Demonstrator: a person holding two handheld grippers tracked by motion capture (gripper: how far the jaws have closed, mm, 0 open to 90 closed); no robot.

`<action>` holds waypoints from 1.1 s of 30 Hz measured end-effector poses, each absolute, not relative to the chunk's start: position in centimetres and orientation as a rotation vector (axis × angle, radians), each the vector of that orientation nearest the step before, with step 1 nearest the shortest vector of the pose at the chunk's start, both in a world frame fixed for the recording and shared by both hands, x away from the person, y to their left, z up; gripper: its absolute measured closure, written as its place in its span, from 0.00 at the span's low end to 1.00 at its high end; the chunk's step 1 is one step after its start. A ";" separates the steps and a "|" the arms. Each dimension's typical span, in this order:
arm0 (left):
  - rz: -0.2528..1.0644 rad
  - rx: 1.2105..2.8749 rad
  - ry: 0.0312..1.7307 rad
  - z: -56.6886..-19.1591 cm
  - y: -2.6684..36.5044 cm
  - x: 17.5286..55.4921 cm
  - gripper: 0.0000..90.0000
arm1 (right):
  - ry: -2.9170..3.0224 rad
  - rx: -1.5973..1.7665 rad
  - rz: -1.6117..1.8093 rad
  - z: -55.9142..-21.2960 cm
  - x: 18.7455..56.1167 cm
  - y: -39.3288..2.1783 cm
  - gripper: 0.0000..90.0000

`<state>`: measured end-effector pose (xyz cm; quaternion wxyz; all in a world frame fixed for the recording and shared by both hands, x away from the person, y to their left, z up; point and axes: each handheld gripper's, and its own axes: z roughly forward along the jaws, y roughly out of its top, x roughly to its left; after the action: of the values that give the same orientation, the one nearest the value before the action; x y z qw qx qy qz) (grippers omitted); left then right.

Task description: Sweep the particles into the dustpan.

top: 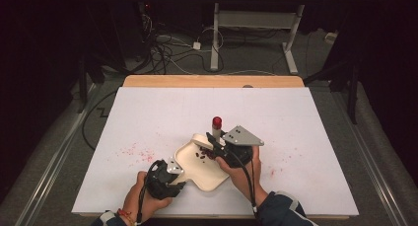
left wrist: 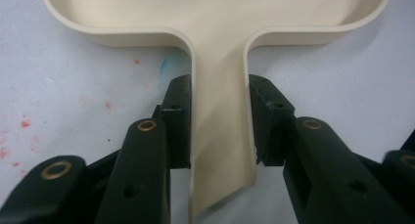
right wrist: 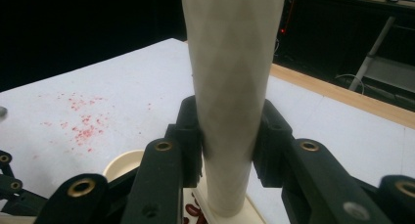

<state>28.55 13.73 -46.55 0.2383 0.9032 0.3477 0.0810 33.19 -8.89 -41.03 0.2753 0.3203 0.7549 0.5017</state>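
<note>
A cream dish (top: 199,172) with a flat handle (left wrist: 220,111) lies on the white table near the front edge. My left gripper (top: 178,176) (left wrist: 220,104) is shut on that handle, one jaw on each side. A cream tube (right wrist: 230,62) with a red top (top: 217,121) stands upright at the dish's far end. My right gripper (top: 214,141) (right wrist: 227,131) is shut on the tube's lower part. Several dark red beans (top: 204,154) (right wrist: 193,212) lie in the dish by the tube's foot. The dish rim (right wrist: 122,168) curves off to the left below the jaws.
Red specks (top: 138,152) stain the white table cover (top: 296,122) left of the dish, with fainter ones to its right. A wooden strip (top: 212,81) runs along the far edge. Beyond it, cables and a desk frame (top: 291,43) stand on the floor.
</note>
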 end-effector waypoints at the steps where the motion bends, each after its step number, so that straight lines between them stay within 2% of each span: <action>1: 0.222 2.474 0.953 -46.6 13.7 28.6 0.71 | 2.030 0.858 1.351 -41.0 33.2 -8.9 0.77; 17: 0.202 2.495 0.932 -46.8 13.8 29.6 0.70 | 2.041 0.829 1.414 -40.1 33.2 -8.5 0.78; 26: 0.207 2.501 0.897 -46.7 14.1 29.7 0.71 | 1.935 0.877 1.476 -37.7 34.5 -11.1 0.78; 33: 0.216 2.530 0.893 -46.2 14.6 29.2 0.71 | 1.931 0.914 1.360 -38.5 33.7 -14.9 0.78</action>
<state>29.24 14.64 -46.25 0.2229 0.9164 0.3232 0.0783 33.75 -14.87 -38.49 0.2996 0.3443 0.7274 0.5124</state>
